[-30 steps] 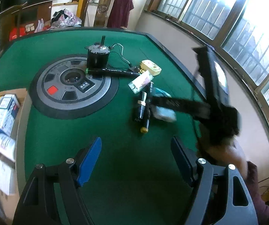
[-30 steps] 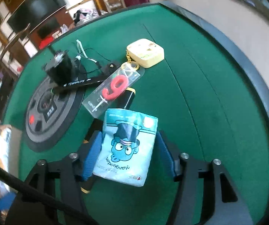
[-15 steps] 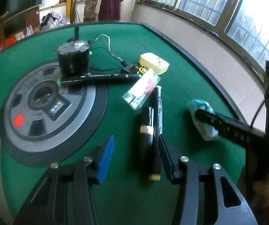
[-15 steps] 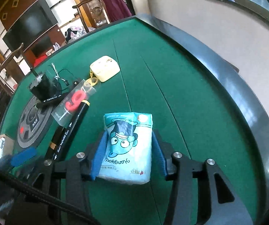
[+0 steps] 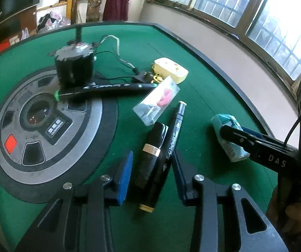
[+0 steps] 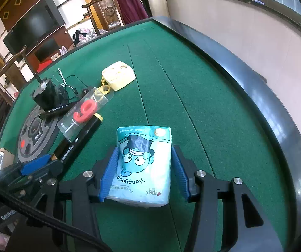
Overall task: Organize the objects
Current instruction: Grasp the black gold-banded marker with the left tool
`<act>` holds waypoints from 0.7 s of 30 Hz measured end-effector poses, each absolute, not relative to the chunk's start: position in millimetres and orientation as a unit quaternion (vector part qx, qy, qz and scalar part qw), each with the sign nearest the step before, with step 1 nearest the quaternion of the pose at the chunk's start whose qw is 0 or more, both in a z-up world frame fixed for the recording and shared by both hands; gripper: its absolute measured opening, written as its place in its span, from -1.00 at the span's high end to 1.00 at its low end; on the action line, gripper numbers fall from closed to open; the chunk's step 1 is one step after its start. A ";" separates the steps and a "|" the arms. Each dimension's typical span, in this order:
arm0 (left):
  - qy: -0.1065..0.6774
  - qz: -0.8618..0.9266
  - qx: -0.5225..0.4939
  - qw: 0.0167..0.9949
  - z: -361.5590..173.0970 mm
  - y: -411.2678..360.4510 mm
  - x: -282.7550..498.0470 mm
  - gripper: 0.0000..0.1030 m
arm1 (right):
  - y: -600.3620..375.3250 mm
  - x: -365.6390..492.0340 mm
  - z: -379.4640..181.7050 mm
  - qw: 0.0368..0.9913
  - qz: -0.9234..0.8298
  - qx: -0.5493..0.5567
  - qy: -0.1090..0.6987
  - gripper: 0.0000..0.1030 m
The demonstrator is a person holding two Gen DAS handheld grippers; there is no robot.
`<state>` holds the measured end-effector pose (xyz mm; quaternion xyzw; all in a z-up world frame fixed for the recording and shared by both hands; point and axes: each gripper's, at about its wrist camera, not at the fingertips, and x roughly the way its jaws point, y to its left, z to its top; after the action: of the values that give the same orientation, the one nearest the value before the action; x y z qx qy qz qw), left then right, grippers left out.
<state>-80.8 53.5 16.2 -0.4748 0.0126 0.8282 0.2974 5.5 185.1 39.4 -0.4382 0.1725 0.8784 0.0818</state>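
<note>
Left gripper (image 5: 151, 171) jaws, narrowed since, around cylinders; right (image 6: 143, 173) clamping soft tissue pack (image 6: 143, 163) (glossy).

table (image 6: 203, 109) green | tissue pack (image 6: 144, 161) teal, cartoon face | pads (image 6: 108, 172) blue

Left hand-held gripper (image 5: 151, 173) angled down toward the worktop (image 5: 200, 96), jaws just closing, narrowed around two dark pens (image 5: 157, 159), pads not yet pressing. Right hand-held gripper (image 6: 143, 171) angled down likewise, blue pads (image 6: 109, 169) clamped against both sides of tissue pack (image 6: 144, 163).
</note>
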 end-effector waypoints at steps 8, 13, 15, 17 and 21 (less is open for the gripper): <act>0.035 0.820 -0.478 0.313 15.9 62.3 -73.9 0.37 | 183.6 5.3 38.8 0.082 0.879 -0.438 0.171 -0.01; 0.053 0.812 -0.470 0.342 23.9 77.3 -53.6 0.37 | 181.7 4.7 39.0 0.081 0.880 -0.439 0.165 -0.05; 0.027 0.817 -0.474 0.328 23.7 71.6 -63.4 0.37 | 181.8 5.0 39.1 0.081 0.879 -0.438 0.167 -0.05; 0.022 0.819 -0.480 0.312 20.7 67.3 -70.9 0.36 | 182.2 5.0 39.0 0.080 0.879 -0.438 0.169 -0.05; 0.045 0.831 -0.471 0.293 19.7 69.3 -70.2 0.33 | 181.9 4.4 38.7 0.079 0.879 -0.439 0.166 -0.08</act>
<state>-70.2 69.3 19.7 -0.4709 0.0447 0.8311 0.2926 4.4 181.9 38.7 -0.4389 0.1664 0.8795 0.0787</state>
